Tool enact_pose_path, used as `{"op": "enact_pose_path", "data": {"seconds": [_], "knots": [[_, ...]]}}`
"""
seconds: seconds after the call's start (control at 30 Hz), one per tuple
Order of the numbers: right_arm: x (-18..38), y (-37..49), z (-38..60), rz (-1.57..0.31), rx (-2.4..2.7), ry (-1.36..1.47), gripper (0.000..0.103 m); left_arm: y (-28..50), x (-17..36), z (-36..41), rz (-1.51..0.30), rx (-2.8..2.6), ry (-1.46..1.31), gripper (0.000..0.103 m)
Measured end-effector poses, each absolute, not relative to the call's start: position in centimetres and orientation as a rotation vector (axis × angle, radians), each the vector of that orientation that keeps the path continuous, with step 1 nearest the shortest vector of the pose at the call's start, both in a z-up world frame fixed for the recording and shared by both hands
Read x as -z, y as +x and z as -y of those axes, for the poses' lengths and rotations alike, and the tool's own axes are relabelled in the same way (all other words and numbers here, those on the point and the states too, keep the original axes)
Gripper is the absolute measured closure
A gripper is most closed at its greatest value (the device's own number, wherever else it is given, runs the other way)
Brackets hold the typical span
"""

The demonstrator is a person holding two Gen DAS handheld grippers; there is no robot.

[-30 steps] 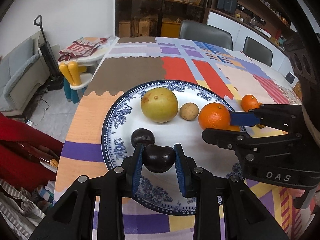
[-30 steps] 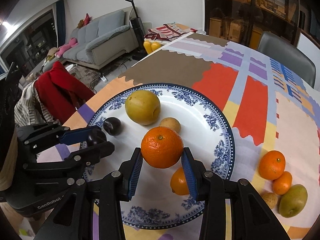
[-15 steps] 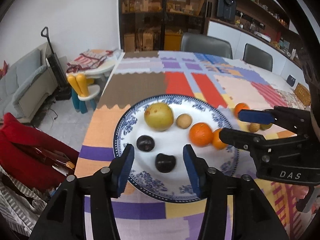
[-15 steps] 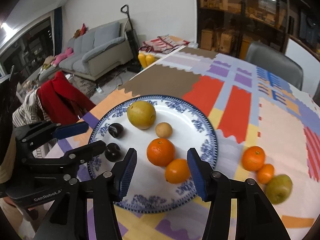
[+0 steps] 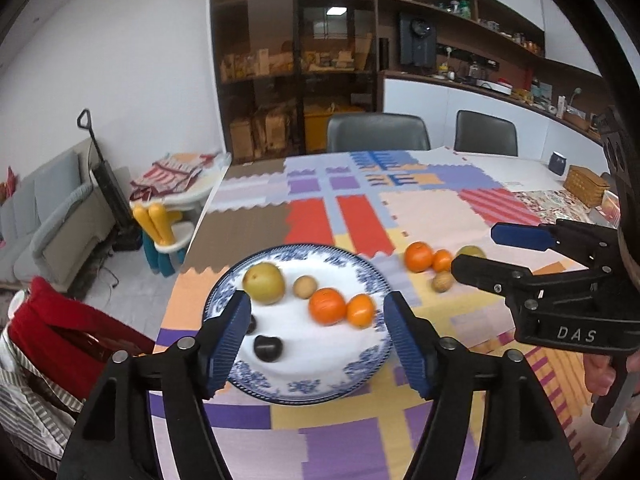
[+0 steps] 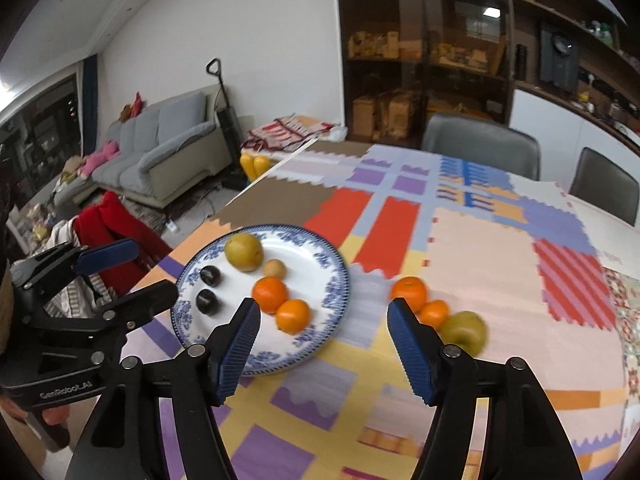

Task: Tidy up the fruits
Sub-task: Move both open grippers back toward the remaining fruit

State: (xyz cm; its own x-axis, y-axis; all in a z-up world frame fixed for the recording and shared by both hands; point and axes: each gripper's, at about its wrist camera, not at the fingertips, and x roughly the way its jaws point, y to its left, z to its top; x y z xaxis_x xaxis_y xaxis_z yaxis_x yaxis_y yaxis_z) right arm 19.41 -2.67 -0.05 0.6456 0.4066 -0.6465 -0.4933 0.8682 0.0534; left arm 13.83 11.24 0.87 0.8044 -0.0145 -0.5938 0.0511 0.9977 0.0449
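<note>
Table (image 5: 420, 216) covered in a patchwork cloth of red, purple, orange, brown and pink blocks. On its near left portion, one round white plate with a blue floral rim (image 5: 362, 276) (image 6: 336, 280), lying flat. Contents of plate: one large yellow-green round pear (image 5: 264, 282) (image 6: 243, 251) at the far side; one small tan round fruit (image 5: 305, 286) (image 6: 275, 269) just beside it; one large orange (image 5: 327, 306) (image 6: 270, 294) and one smaller orange mandarin (image 5: 360, 311) (image 6: 293, 316), touching each other; two dark purple plums, the nearer (image 5: 268, 348) (image 6: 207, 301) fully visible, the farther (image 5: 251, 324) (image 6: 210, 276) partly hidden behind a left finger in the left wrist view. Loose on the cloth to the right of the plate: one orange (image 5: 418, 256) (image 6: 409, 292), one small mandarin (image 5: 442, 260) (image 6: 434, 314) touching it, one yellow-green pear (image 5: 472, 251) (image 6: 466, 332) largely hidden in the left view, and one small tan fruit (image 5: 442, 281). Left claw (image 5: 316, 340) (image 6: 124, 272): raised above the near edge of the plate, blue ribbed pads apart, jaws opening, nothing between them. Right claw (image 6: 322, 344) (image 5: 496, 252): raised above the cloth between the plate and the loose fruit, jaws opening, nothing held. Both views are slightly blurred. A hand (image 5: 600, 372) shows at the right claw's handle.
</note>
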Motion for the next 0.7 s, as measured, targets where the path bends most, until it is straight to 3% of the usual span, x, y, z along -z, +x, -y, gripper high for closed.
{"op": "enact_pose_path", "data": {"seconds": [0.7], "knots": [[-2.4,17.2,12.2,-0.586,-0.431,-0.141,0.036,13.7,-1.1,-2.2,-0.589,0.085,0.079,0.022]]}}
